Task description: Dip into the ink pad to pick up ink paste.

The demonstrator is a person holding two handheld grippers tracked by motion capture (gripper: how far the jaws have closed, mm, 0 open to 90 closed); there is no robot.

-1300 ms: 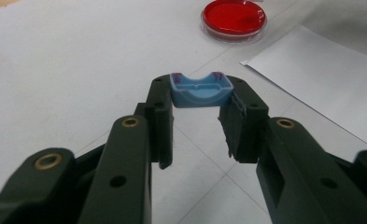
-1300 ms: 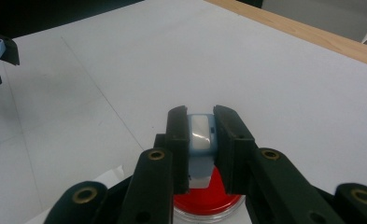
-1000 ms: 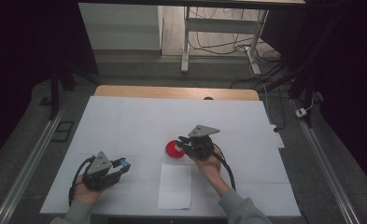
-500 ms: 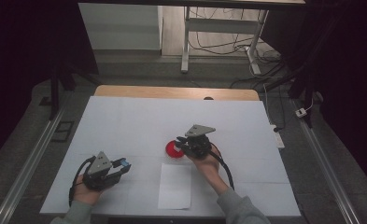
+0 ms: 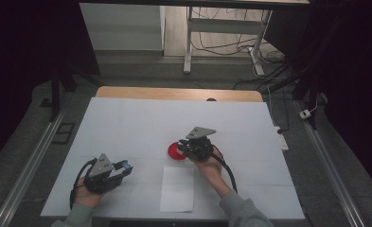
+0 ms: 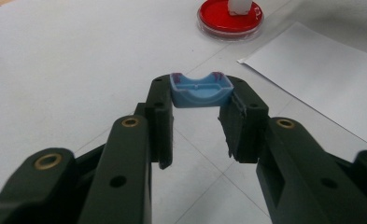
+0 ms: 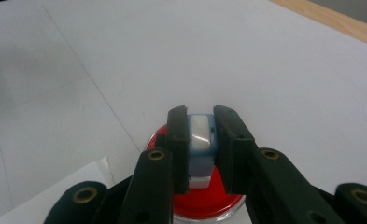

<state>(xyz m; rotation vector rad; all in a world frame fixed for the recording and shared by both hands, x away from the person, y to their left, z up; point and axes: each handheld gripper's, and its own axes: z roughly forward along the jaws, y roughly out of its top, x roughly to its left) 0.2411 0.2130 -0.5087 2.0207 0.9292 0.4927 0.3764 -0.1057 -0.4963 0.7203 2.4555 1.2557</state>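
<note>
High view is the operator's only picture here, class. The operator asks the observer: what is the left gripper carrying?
Observer: The left gripper is shut on a small light-blue piece with a hollow curved top, pinched at the fingertips.
Operator: And the right one?
Observer: The right gripper clamps a small blue-and-white block between its fingers.
Operator: Where is that block?
Observer: Right over the red dish; whether it touches, I cannot tell.

right gripper (image 5: 187, 147) | edged slightly toward the person | held block over red dish (image 5: 175, 152)
</note>
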